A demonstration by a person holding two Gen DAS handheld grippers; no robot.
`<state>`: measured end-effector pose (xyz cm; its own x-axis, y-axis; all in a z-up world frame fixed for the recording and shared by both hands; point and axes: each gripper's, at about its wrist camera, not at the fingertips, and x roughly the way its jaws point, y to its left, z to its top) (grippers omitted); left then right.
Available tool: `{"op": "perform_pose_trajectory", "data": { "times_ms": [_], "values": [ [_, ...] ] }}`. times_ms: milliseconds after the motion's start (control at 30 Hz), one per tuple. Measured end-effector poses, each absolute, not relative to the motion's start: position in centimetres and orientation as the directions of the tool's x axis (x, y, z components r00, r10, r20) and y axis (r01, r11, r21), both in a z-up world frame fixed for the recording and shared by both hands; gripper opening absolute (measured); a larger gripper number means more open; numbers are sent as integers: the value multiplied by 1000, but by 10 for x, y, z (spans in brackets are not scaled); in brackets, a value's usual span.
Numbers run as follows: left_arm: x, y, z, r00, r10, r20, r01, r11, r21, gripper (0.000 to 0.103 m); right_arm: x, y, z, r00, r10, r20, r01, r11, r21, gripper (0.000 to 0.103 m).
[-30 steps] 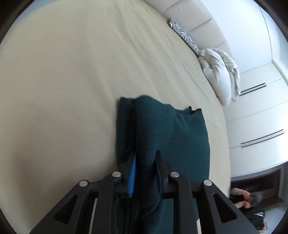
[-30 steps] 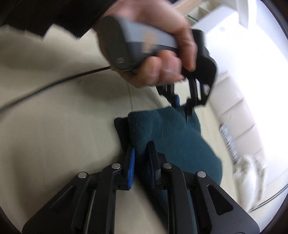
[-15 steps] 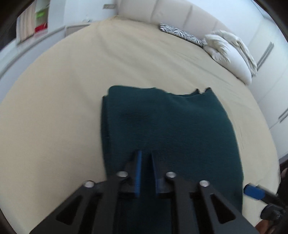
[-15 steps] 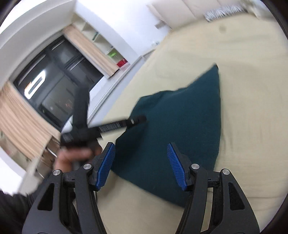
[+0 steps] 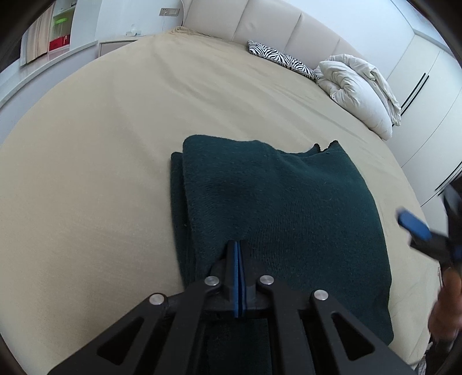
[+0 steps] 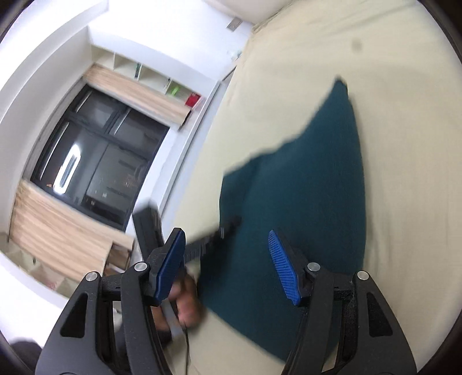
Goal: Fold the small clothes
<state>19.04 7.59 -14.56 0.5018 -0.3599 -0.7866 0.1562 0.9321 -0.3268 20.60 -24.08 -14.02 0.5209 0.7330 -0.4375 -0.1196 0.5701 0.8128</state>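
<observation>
Beige bedsheet (image 5: 115, 150) fills both views, with a zebra-print pillow (image 5: 277, 56) and a bundled white duvet (image 5: 358, 92) against the padded headboard (image 5: 268, 26) at the far end. On the sheet lies the dark green garment (image 5: 274, 207), now folded into a neat layered rectangle with its doubled edge on the left. A second ago both tools pinched its near fold; now the left gripper (image 5: 238, 253) has its blue pads pressed together with no cloth between them, its tip resting over the garment's near edge. The right gripper (image 6: 228, 259) has let go, swung away and rolled, its jaws standing well apart and empty above the garment's side. This fold looks finished; either another halving or smoothing comes next.
</observation>
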Motion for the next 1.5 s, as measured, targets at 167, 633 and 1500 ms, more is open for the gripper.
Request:
{"op": "perform_pose_trajectory", "data": {
  "times_ms": [167, 633, 1500],
  "values": [
    [188, 81, -152, 501, -378, -779, 155, 924, -348, 8, 285, -249, -185, 443, 736, -512, 103, 525, 845, 59],
    [188, 85, -153, 496, -394, -774, 162, 918, -363, 8, 355, -242, -199, 424, 663, -617, 164, 614, 772, 66],
    [188, 86, -154, 509, -410, -756, 201, 911, -359, 8, 140, -170, -189, 361, 834, -417, -79, 473, 877, 70]
  ]
}}
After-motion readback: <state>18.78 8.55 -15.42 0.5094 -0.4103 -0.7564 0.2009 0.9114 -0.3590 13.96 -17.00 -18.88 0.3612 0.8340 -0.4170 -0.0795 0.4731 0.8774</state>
